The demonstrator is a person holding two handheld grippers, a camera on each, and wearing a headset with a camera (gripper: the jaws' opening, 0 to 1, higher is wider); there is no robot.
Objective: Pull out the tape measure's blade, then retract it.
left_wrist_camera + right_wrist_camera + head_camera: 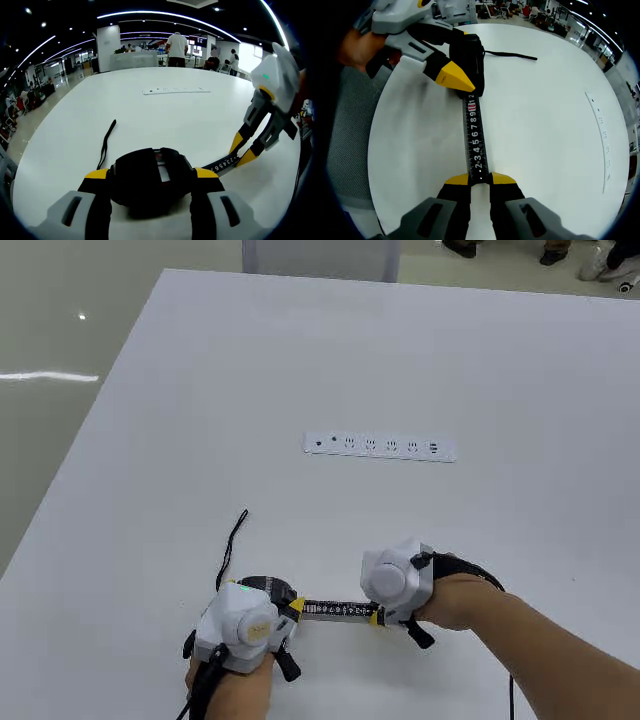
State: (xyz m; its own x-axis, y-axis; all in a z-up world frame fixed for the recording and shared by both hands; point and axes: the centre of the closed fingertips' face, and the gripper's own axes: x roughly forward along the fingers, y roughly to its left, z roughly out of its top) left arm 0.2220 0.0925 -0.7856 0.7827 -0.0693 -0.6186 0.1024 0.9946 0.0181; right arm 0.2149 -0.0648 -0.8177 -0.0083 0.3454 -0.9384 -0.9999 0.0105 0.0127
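Observation:
A black tape measure case (151,175) sits between the yellow-tipped jaws of my left gripper (150,174), which is shut on it; the case (270,592) also lies at the table's near edge in the head view. Its blade (474,135) runs out about twelve centimetres, numbers showing, to my right gripper (480,177), shut on the blade's end. In the head view the blade (335,610) spans the short gap between the left gripper (288,612) and the right gripper (376,614). A black wrist strap (232,545) trails from the case across the table.
A white power strip (379,446) lies flat mid-table, well beyond the grippers. The white table (400,360) stretches wide ahead and to both sides; its left edge drops to a glossy floor. People stand far off in the office behind.

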